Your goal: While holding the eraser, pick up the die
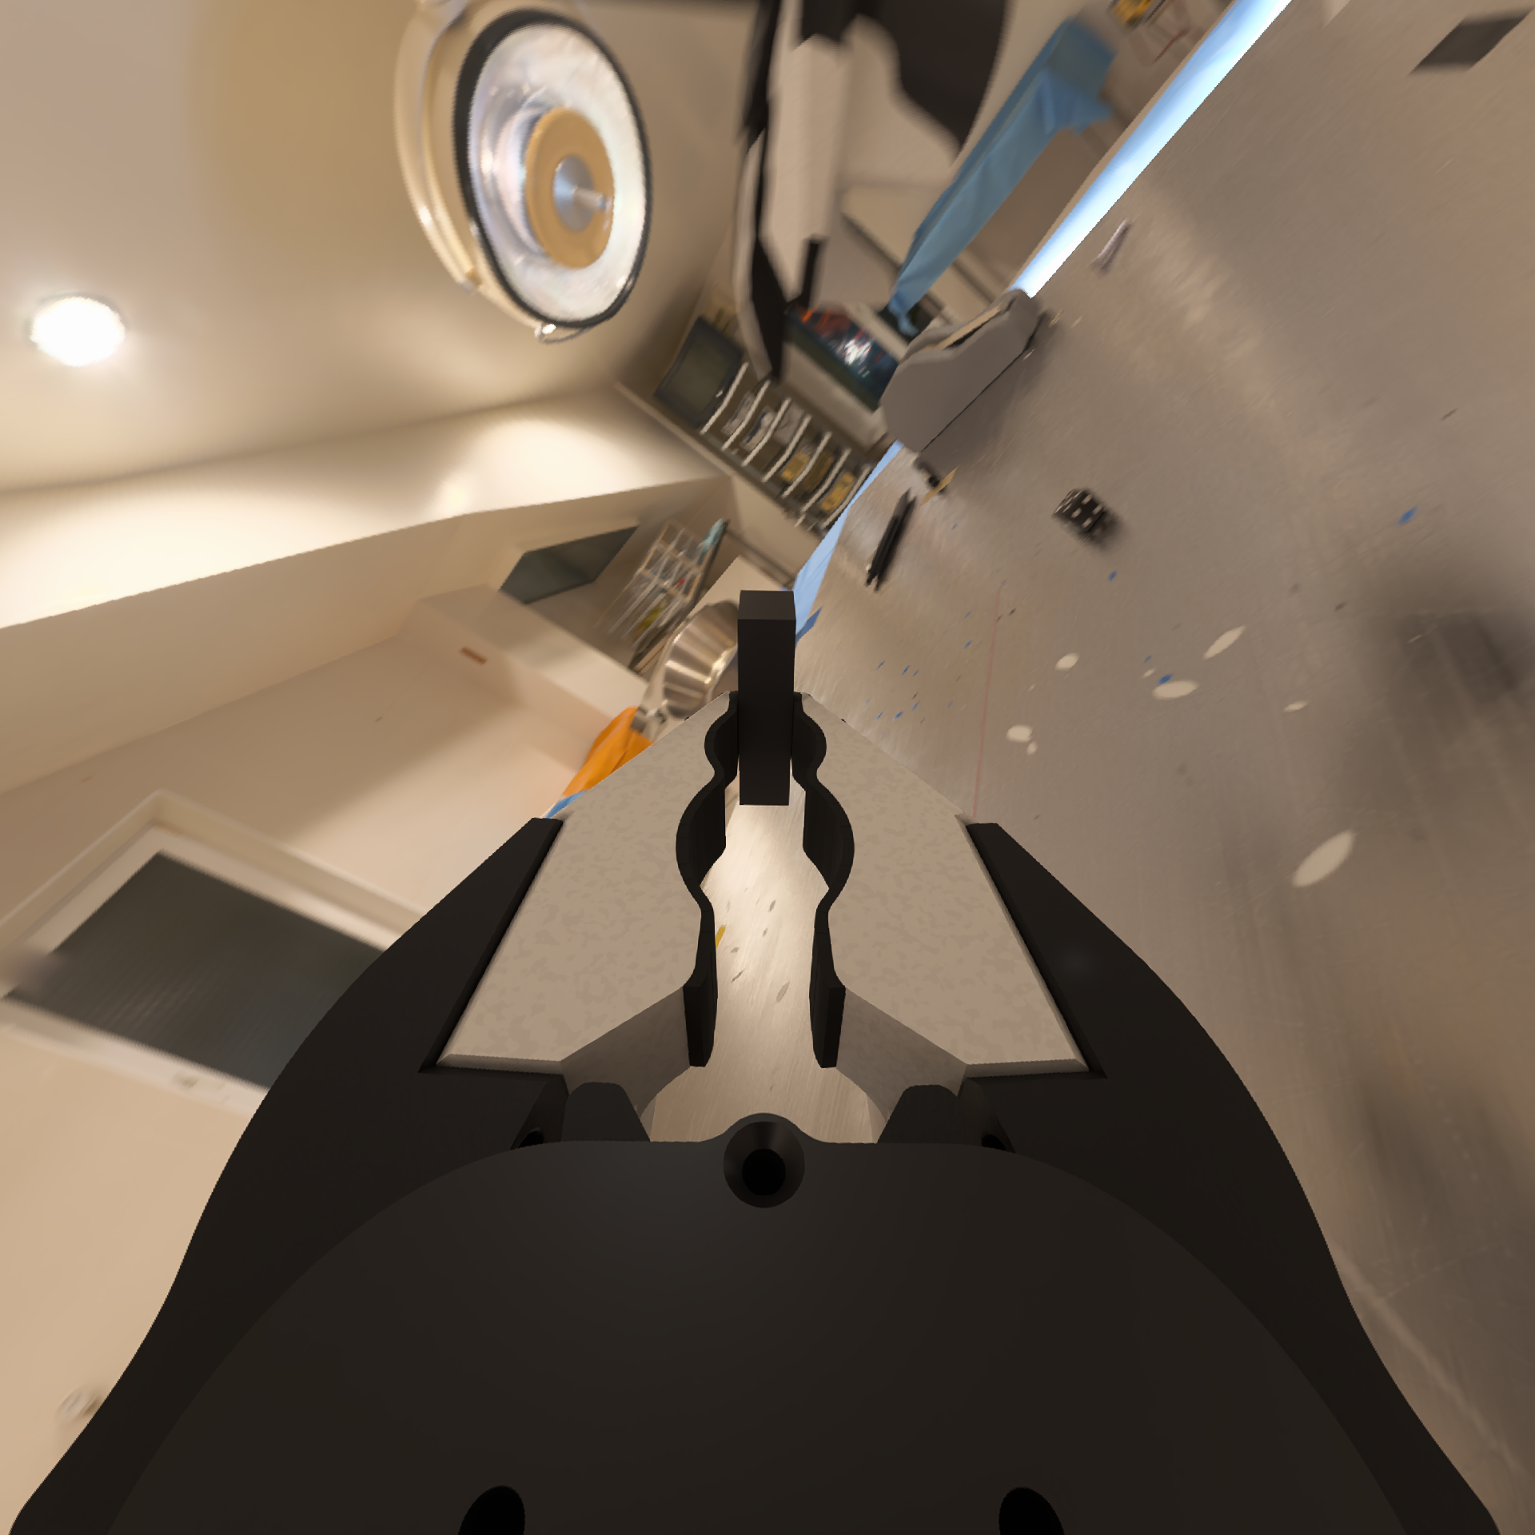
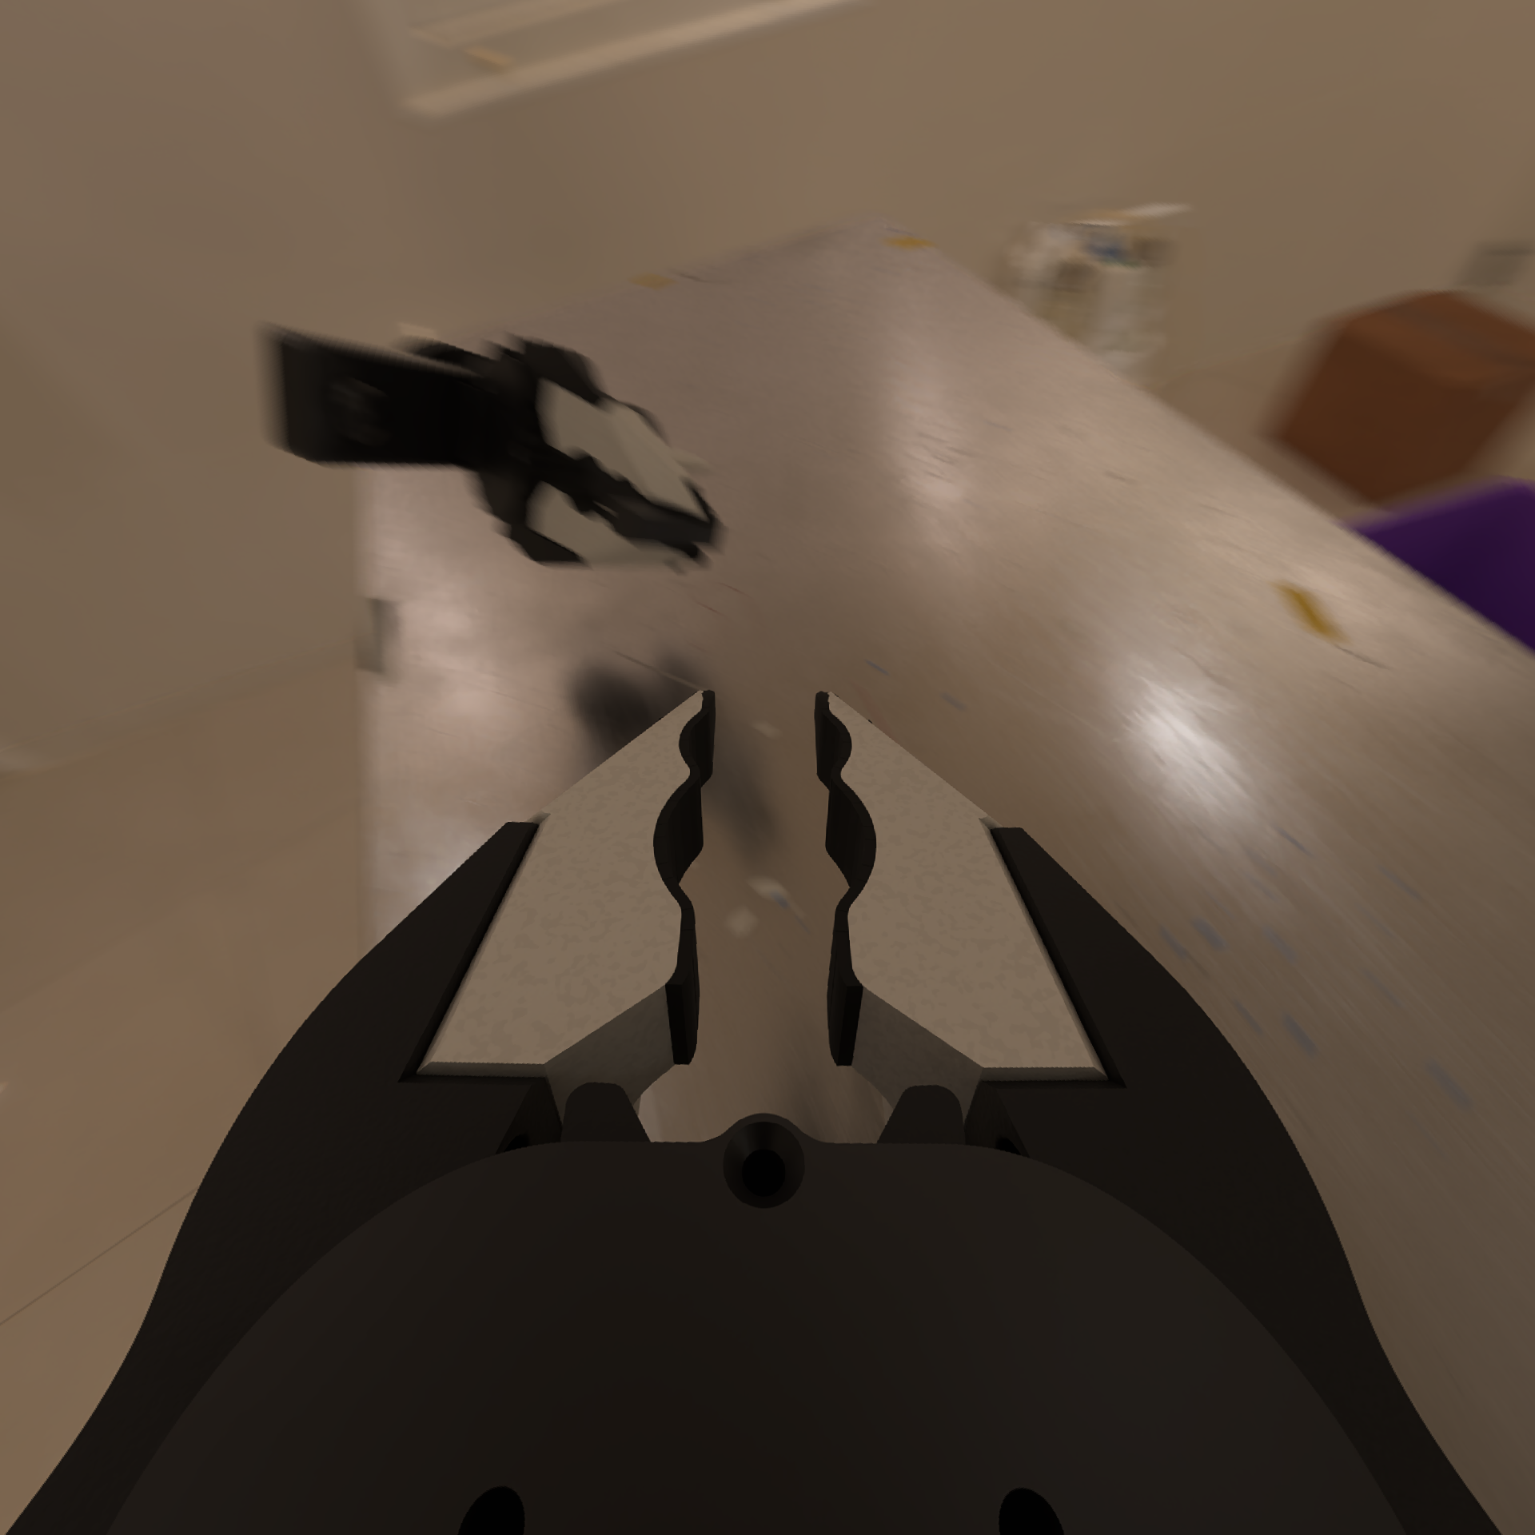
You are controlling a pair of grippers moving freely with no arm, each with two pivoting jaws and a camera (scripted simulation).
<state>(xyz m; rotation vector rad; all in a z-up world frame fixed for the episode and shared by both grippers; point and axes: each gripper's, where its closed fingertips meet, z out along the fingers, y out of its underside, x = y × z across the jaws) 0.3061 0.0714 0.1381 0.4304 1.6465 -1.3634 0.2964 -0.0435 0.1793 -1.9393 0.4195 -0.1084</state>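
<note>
eraser is pinched by the left gripper; die, far beyond it, must be reached by the spread, empty right gripper.

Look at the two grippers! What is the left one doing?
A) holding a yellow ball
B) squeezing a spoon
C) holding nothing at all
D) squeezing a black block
D: in the left wrist view the left gripper has its fingertips closed on a black block, the eraser, which sticks out past them, while the right gripper is open with nothing between its fingers.
</note>
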